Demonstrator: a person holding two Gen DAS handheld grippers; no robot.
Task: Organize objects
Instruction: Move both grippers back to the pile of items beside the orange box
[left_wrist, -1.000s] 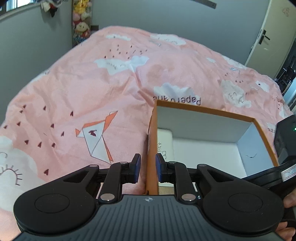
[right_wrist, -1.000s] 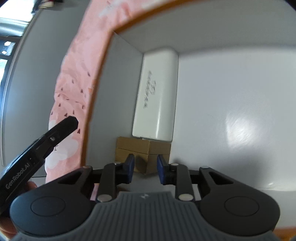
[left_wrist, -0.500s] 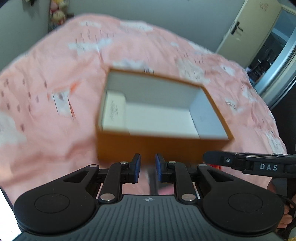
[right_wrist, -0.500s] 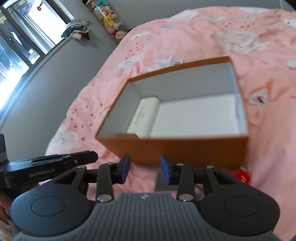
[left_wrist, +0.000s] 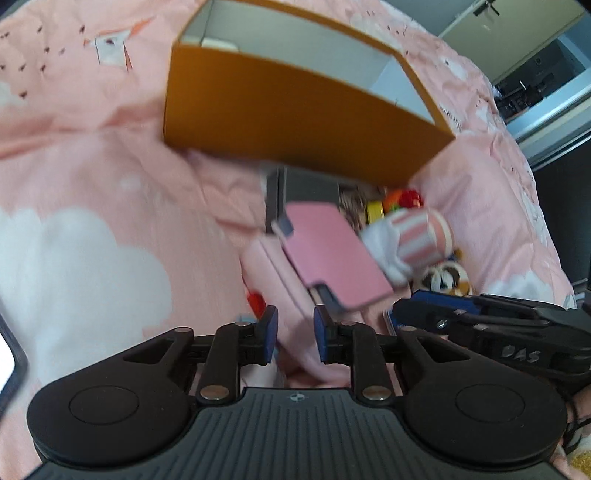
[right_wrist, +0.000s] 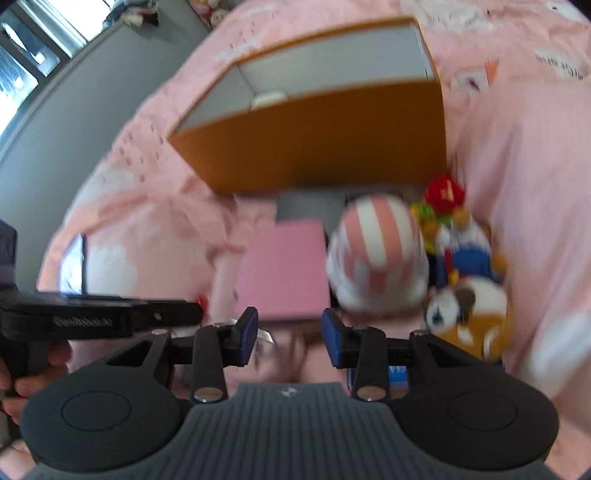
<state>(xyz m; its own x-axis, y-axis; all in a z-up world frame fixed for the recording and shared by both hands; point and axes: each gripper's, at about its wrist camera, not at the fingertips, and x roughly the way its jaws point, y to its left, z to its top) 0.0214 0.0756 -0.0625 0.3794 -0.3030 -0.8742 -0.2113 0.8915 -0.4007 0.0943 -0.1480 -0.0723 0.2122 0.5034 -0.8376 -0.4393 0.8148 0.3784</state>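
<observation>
**Pink bed, box and clutter**

Bed (left_wrist: 92, 177) under pink cloud-print cover; grey wall, window at left. Orange box (right_wrist: 325, 140) sits open, a white item inside half hidden. Near it: pink card case (right_wrist: 284, 273), striped sock (right_wrist: 376, 254), blurred plush toys (right_wrist: 465, 302). Left gripper (left_wrist: 294, 334) jaws narrow, just opening, empty. Right gripper (right_wrist: 290, 336) jaws wider, empty.

The right tool (right_wrist: 289, 334) hangs over the bed (right_wrist: 517, 184), its jaws parted with nothing between them. Past its fingertips lies a pink flat item (right_wrist: 284, 271), with a pink-and-white striped item (right_wrist: 376, 254) just beside it to the right and plush toys (right_wrist: 467, 295) further right. The orange box (right_wrist: 317, 144) stands behind them, open-topped. The left tool (right_wrist: 103, 317) enters at left, held by a hand (right_wrist: 22, 384).
</observation>
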